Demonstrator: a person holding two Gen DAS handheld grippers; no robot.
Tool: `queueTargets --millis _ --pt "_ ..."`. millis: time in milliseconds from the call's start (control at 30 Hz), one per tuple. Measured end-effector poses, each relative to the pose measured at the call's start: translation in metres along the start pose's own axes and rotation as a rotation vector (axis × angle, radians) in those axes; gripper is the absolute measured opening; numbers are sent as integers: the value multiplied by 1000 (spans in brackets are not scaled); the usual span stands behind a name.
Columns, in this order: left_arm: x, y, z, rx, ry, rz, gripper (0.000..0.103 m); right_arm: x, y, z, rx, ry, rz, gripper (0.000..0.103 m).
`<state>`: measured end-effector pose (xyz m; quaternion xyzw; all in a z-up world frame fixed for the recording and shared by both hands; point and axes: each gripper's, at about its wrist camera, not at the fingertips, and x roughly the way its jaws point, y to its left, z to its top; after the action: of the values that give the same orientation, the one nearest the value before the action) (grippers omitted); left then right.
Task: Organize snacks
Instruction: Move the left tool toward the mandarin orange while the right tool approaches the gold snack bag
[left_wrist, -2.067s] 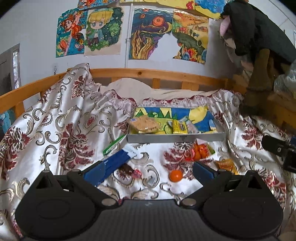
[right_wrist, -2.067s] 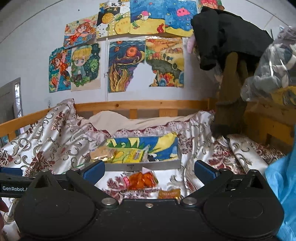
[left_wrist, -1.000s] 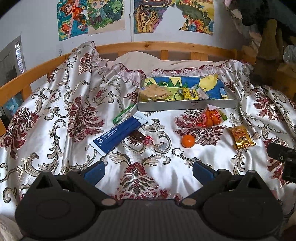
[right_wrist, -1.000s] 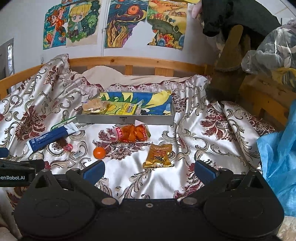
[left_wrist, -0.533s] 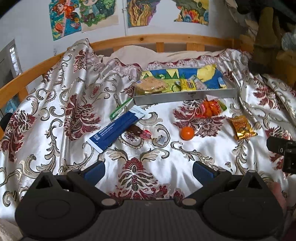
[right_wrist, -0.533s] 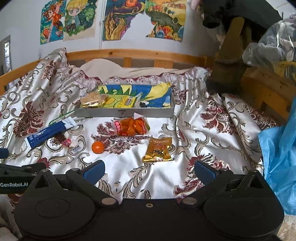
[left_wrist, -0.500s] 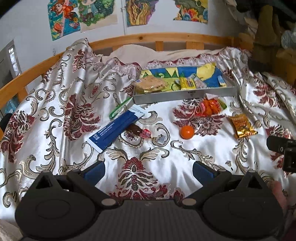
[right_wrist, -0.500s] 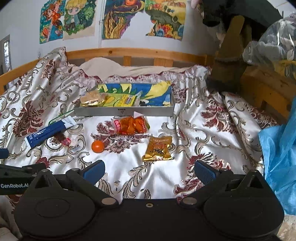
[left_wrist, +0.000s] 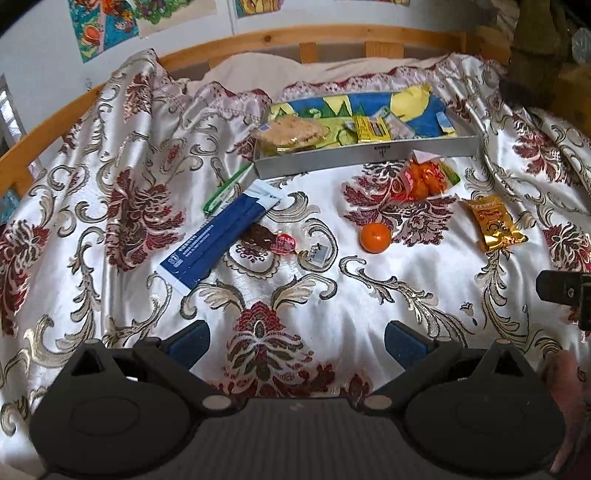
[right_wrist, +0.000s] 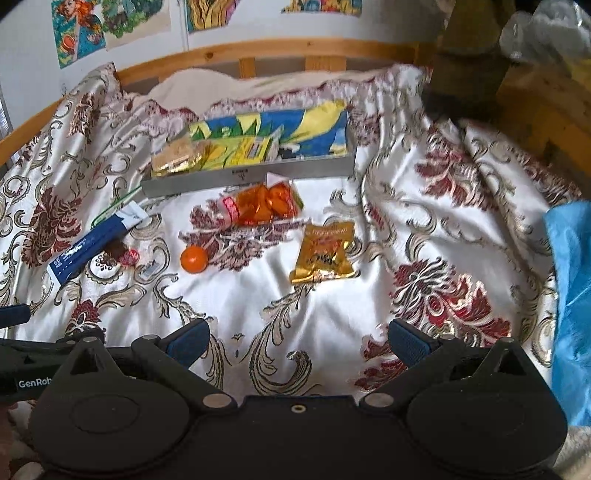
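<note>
Both tools hang over a bed spread with a glossy white satin cover (left_wrist: 295, 295) worked in maroon flowers and gold scrolls. The left gripper (left_wrist: 297, 341) has its blue-padded tongs spread wide with nothing between them, and the right gripper (right_wrist: 297, 339) is spread and bare likewise.

Well ahead of both sits a shallow grey metal tray (left_wrist: 369, 157) lined in blue and yellow, already holding a cracker packet (left_wrist: 290, 134) and small yellow sachets (left_wrist: 369, 127). Loose on the cover between tray and tongs lie a bag of orange sweets (right_wrist: 264, 206), touching the tray's front wall, a gold foil packet (right_wrist: 325, 253) ahead of the right gripper, a small orange (left_wrist: 375, 237), a long blue packet (left_wrist: 218, 242) ahead-left of the left gripper, and a red-wrapped sweet (left_wrist: 282, 243) just beside it.

Beyond runs a wooden bed rail (left_wrist: 332, 35), with bright drawings (right_wrist: 79, 31) on the white wall above.
</note>
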<state>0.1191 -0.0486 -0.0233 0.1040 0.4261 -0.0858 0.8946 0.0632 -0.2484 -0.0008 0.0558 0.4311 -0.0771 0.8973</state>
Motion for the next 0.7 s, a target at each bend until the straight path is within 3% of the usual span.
queueTargets --millis 433,700 --pt "46 -16 34 140 42 15 103 51 -18 41 -10 113 5 102" --pt "66 -14 52 125 -17 -9 103 85 -32 63 47 111 30 102"
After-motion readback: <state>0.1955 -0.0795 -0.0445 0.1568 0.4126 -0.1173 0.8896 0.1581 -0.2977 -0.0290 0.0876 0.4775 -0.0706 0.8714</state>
